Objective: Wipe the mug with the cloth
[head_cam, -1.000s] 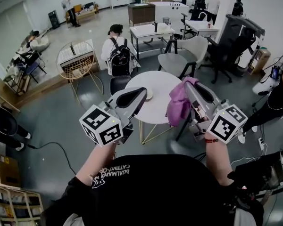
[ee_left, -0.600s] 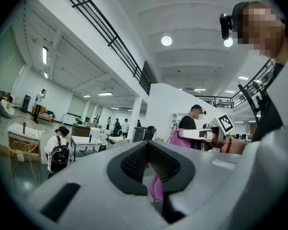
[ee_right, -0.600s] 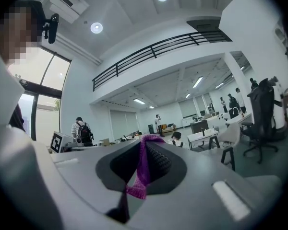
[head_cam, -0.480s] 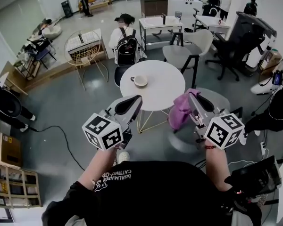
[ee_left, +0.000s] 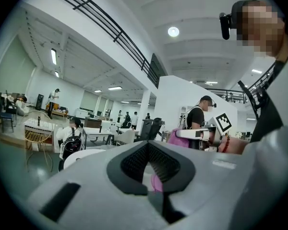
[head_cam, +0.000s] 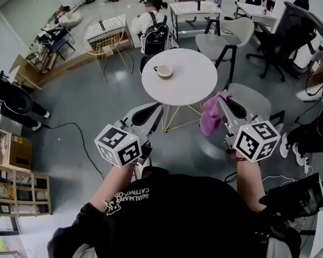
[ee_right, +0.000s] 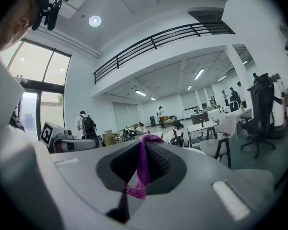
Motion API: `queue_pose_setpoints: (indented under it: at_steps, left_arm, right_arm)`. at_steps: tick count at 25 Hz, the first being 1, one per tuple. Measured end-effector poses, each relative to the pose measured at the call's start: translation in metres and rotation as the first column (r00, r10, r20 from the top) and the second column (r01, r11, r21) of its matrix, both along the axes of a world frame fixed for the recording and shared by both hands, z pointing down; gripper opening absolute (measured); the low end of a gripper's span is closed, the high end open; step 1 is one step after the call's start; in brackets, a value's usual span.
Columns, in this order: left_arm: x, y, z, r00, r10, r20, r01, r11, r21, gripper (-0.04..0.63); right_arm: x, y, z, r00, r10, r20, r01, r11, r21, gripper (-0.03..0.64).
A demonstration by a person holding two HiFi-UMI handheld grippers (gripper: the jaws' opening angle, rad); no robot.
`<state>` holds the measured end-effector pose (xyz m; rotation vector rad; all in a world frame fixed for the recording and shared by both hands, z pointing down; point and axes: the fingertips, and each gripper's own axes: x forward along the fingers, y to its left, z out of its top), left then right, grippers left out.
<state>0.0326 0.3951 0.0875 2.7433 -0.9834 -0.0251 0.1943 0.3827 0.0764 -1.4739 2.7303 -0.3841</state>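
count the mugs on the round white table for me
1: a white mug stands on the round table, near its far left edge. The tabletop is in full view, so none is hidden there.

One mug [head_cam: 163, 71], one cloth [head_cam: 211, 117] (purple, bunched)
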Motion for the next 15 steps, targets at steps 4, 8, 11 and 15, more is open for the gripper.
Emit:
queue_pose_setpoints:
  at_steps: [4,8,11,15]
  left_arm:
    - [-0.0029,0.0043,0.0053,1.000,-0.016,0.009,0.017,1.000,-0.013,-0.003]
    - [-0.0037,0.0037,0.0082,1.000,-0.023,0.017,0.023,0.999,-0.030,-0.003]
    - [-0.0052,0.0033,0.0080,0.999,-0.030,0.026,0.031,0.999,-0.023,-0.003]
    - [-0.0081,0.0050,0.0097,0.999,-0.038,0.027,0.039,0.999,-0.025,-0.003]
  right_arm:
    - [-0.0010,0.0023,0.0063,1.000,-0.011,0.009,0.011,1.000,-0.011,0.024]
    - [0.0043,-0.0012,0.0054,1.000,-0.001,0.021,0.001,1.000,-0.011,0.025]
    - [0.0068,-0.0028,0.0037,1.000,0.008,0.023,-0.008,1.000,0.001,0.025]
    - [0.0057,-0.0007,0.0056,1.000,0.005,0.024,-0.005,1.000,-0.003,0.025]
